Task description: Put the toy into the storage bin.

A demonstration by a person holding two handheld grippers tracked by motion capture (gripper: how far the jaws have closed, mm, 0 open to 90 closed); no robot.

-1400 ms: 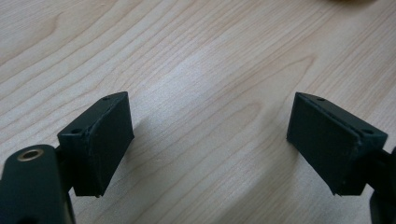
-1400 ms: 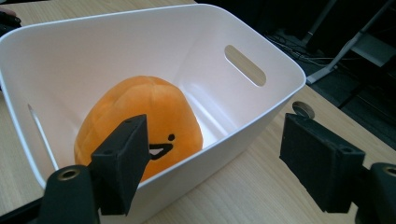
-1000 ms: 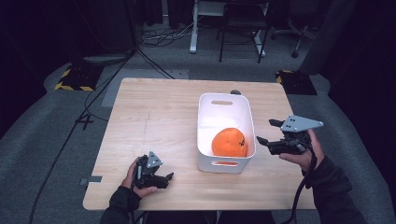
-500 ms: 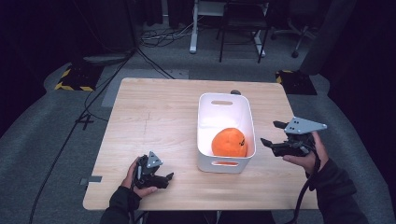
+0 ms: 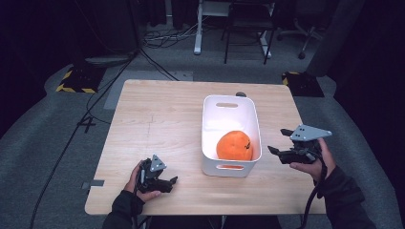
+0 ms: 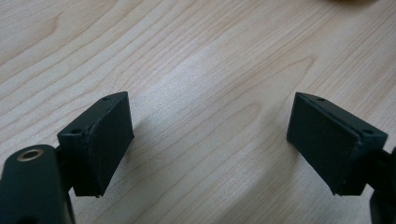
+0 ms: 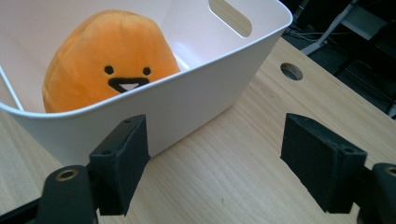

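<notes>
The round orange plush toy with a small stitched face [image 5: 234,145] lies inside the white rectangular plastic bin with cut-out handles [image 5: 230,101], in the half of the bin nearer the bottom of the high view, leaning toward the bin's right wall. Nothing else is in the bin; its far half, toward the upper handle slot, is bare white plastic.

The right gripper [image 5: 279,141] hangs at the right of the frame, just beside the bin's right wall but apart from it, its jaws spread with nothing between them. In the right gripper view the toy [image 7: 105,60] sits behind the bin's rim [image 7: 196,58] at the upper left, above the left jaw. The left gripper [image 5: 173,181] rests low on the light wooden table [image 5: 157,114] at the lower left, jaws also spread and empty, looking only at bare wood grain [image 6: 205,93].

The toy appears already delivered, so the step in hand looks like clearing away. To do it well, the right gripper should keep its jaws wide and draw off level to the right, so no pad catches the thin rim and drags the light bin. The left gripper need not move.
</notes>
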